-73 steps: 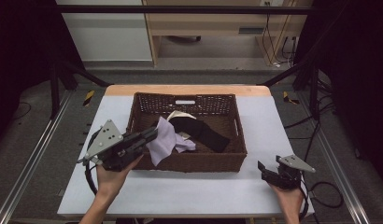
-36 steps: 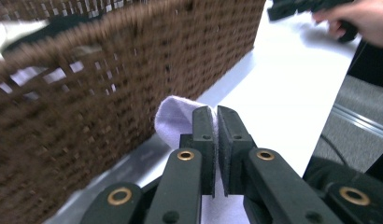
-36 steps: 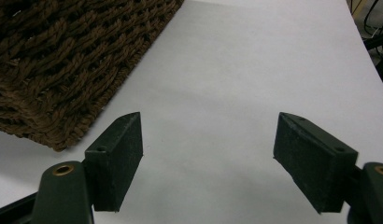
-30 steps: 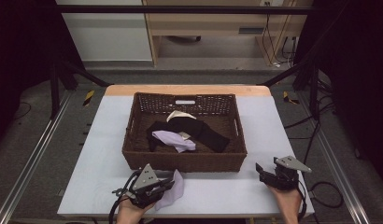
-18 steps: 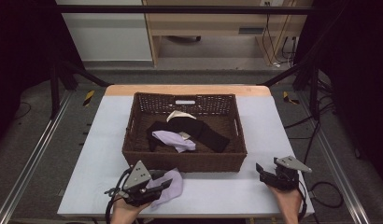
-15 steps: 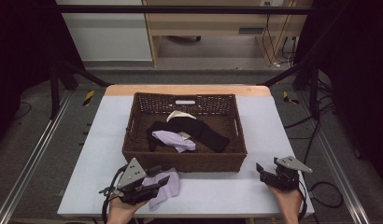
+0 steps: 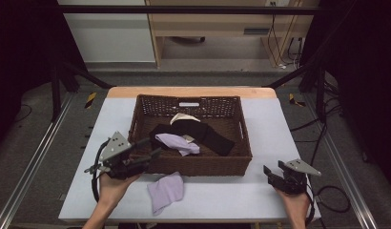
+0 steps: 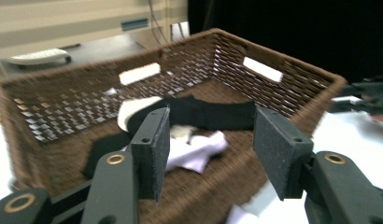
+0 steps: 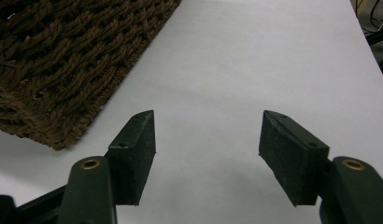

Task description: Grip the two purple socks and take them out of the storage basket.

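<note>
With one lavender sock lying flat on the table just below the empty left gripper, whose jaws have just been opening, the move now is probably to reach over the wicker basket rim for its mate, while the right gripper idles with parted, empty jaws.

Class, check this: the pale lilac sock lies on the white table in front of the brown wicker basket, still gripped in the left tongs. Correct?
Not quite. The pale lilac sock lies free on the white table before the brown wicker basket; the left tongs are open and empty, as the high view shows.
</note>
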A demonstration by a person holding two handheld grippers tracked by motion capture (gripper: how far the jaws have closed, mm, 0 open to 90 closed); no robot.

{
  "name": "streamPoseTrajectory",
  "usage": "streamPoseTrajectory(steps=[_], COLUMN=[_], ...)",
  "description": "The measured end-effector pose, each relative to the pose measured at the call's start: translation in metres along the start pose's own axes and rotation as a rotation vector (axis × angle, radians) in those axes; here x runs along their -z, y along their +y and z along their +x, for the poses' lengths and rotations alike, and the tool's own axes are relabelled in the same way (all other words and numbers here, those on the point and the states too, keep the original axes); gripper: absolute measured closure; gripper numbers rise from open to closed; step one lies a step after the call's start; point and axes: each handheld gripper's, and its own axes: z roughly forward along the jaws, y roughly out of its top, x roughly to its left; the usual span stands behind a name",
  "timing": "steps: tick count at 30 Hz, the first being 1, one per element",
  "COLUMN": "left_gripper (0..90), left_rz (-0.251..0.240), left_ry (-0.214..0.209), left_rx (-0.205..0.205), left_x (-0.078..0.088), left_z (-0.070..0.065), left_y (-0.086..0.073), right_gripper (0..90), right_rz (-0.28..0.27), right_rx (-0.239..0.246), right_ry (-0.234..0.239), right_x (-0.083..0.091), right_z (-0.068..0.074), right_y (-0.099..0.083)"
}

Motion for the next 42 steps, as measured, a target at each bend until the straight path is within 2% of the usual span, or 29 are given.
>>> streamPoseTrajectory(steps=[7, 15, 17, 22, 30, 34, 37, 39, 40, 42], left_gripper=[43.5, 41.2, 40.9, 40.8, 39.8, 39.1, 38.8, 38.7, 38.3, 37.7], left_rz=[0.006, 0.051, 0.071, 0.109, 0.17, 0.233, 0.29, 0.328, 0.353, 0.363], left_ry=[0.056, 0.135, 0.156, 0.18, 0.198, 0.207, 0.201, 0.212, 0.197, 0.197], left_rx=[-0.004, -0.011, -0.019, 0.018, 0.021, 0.014, 0.032, 0.021, 0.013, 0.006], left_x=[-0.018, -0.047, -0.055, -0.078, -0.103, -0.117, -0.128, -0.132, -0.134, -0.137], left_z=[0.021, 0.04, 0.046, 0.064, 0.075, 0.079, 0.082, 0.082, 0.082, 0.079], left_y=[0.026, 0.039, 0.04, 0.035, 0.027, 0.021, 0.016, 0.015, 0.015, 0.014], right_gripper=[39.4, 40.4, 40.3, 40.3, 40.0, 39.7, 39.5, 39.0, 39.0, 38.9], right_rz=[0.002, 0.007, 0.007, 0.006, 0.01, 0.015, 0.012, 0.009, 0.01, 0.011], right_rx=[0.0, -0.002, 0.001, 0.009, 0.012, 0.007, 0.018, 0.021, 0.019, 0.016], right_ry=[0.004, 0.009, 0.009, 0.006, 0.009, 0.014, 0.011, 0.009, 0.008, 0.01], right_x=[0.0, -0.001, -0.001, -0.002, -0.003, -0.003, -0.004, -0.003, -0.003, -0.004], right_z=[0.0, -0.001, -0.001, -0.001, -0.001, 0.0, -0.001, -0.001, -0.001, -0.001], right_y=[0.0, 0.001, 0.001, 0.001, 0.001, 0.001, 0.0, 0.0, 0.0, 0.0])
